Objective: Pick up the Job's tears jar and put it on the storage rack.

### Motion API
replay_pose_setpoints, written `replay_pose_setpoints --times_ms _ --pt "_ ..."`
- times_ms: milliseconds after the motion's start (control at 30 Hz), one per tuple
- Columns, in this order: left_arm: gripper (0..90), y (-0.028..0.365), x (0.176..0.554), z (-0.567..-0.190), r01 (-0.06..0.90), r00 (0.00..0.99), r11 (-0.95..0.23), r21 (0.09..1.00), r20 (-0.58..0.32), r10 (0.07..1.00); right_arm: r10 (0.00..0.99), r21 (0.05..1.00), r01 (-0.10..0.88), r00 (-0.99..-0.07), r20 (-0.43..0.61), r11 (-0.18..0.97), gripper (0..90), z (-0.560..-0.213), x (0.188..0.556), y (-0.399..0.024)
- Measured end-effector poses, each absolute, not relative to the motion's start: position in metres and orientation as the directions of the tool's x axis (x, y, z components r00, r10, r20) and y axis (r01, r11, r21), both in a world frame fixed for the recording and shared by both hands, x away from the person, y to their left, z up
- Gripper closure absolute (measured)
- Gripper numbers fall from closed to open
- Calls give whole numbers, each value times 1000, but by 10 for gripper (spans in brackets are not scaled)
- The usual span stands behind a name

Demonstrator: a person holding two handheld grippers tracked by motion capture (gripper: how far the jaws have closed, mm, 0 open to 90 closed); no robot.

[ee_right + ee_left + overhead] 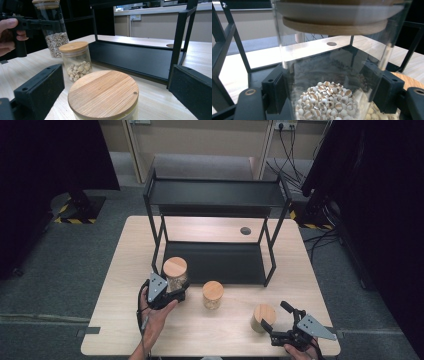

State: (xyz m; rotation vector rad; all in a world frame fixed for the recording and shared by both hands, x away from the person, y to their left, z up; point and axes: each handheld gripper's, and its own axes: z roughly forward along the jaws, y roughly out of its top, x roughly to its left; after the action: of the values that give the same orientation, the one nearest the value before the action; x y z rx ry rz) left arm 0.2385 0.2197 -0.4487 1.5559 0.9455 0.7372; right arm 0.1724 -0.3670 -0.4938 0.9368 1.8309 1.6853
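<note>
Grain jar [329, 75] clamped between the left gripper [332, 95] jaws

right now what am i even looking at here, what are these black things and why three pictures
A person sits at a wooden table and holds a hand tool with a two-jaw claw in each hand. There is no robot arm.

The high view looks down from above the person. The other two come from small cameras riding on the claws, looking out along their black jaws.

On the table stands a black two-level rack. In front of it are three glass jars with wooden lids.

The left claw is shut on the left jar; its own view shows that jar up close, with pale grains inside and a jaw pressed on each side.

The middle jar stands free. The right claw is open, its jaws on either side of the right jar without touching it.
</note>
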Motion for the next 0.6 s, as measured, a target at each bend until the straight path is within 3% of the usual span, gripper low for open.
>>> replay_pose_setpoints --times_ms 600 --pt "255 216 261 -441 183 453 -61 981 -29 891 751 987 162 -652 101 8 5 -494 172 -367"
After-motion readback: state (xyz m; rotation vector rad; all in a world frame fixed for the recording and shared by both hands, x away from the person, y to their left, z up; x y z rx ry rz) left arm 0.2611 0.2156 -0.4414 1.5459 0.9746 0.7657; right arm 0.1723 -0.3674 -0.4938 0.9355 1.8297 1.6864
